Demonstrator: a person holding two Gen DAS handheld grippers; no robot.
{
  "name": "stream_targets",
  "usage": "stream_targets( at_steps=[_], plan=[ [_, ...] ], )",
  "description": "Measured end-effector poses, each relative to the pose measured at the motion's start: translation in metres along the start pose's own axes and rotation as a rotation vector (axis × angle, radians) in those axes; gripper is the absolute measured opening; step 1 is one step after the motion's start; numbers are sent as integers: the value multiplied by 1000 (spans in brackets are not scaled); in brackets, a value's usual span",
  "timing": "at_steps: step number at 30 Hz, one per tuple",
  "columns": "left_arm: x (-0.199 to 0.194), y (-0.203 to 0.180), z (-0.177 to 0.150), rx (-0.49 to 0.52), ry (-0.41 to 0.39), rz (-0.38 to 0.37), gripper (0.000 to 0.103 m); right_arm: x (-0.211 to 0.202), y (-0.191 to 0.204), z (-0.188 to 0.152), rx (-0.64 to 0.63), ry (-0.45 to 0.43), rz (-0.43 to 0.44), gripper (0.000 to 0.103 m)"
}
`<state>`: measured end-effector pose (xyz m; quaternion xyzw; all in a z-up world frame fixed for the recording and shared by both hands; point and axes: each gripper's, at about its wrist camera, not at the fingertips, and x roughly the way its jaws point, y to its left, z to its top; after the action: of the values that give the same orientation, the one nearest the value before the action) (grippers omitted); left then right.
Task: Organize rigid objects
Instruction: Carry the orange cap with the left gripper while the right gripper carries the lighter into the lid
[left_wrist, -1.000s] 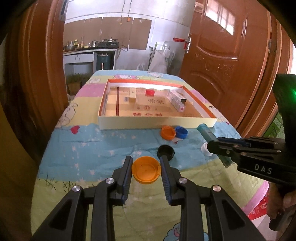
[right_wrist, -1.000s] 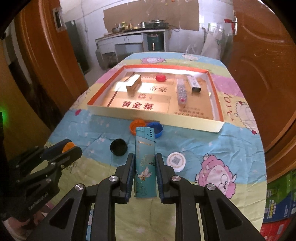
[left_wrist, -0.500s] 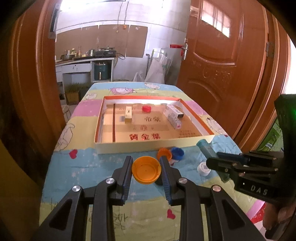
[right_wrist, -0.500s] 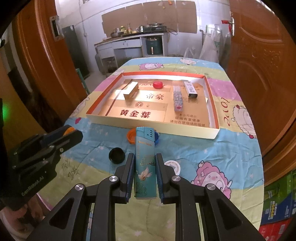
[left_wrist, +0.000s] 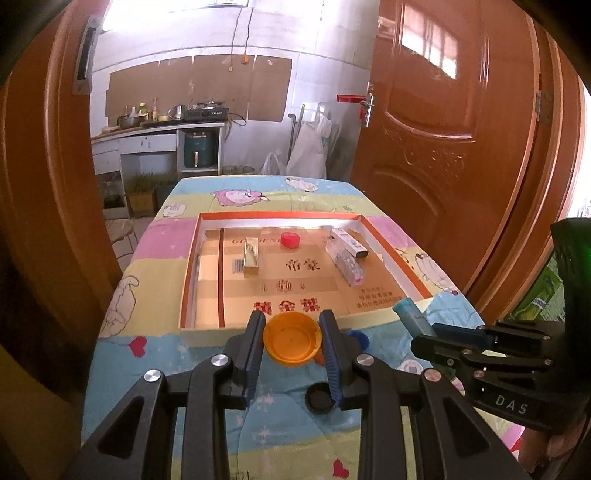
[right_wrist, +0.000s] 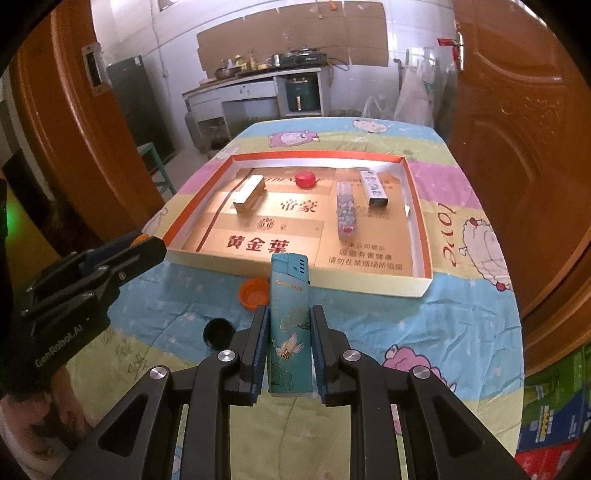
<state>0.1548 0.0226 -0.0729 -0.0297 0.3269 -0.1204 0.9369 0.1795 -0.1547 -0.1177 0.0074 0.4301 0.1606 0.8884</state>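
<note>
My left gripper is shut on an orange cap, held above the table just before the near wall of the shallow cardboard tray. My right gripper is shut on a teal lighter, held upright short of the tray. The tray holds a gold box, a red cap, a clear patterned lighter and a white lighter. The right gripper shows at the right in the left wrist view.
On the cartoon-print cloth lie a black cap, a small orange cap, a blue cap and a white disc. Wooden doors stand close on both sides. The table edge drops off at right, with boxes below.
Both grippers have risen and moved forward toward the tray, each keeping its object. The black cap now lies below and behind the left fingertips.
</note>
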Motion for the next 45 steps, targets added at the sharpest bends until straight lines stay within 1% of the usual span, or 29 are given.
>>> stream_targets(
  at_steps=[14,21,33,45],
  plan=[
    [25,2,25,-12,-4,0,31,18,-10,27,-2,-4,17,22],
    [41,6,34,-22,5,15,31,33,-12,43,-8,-4,37,22],
    [74,25,49,-47,34,51,31,66,-12,71,-14,13,74,22],
    [102,52,78,-80,42,96,31,100,-12,98,-19,36,102,22]
  ],
)
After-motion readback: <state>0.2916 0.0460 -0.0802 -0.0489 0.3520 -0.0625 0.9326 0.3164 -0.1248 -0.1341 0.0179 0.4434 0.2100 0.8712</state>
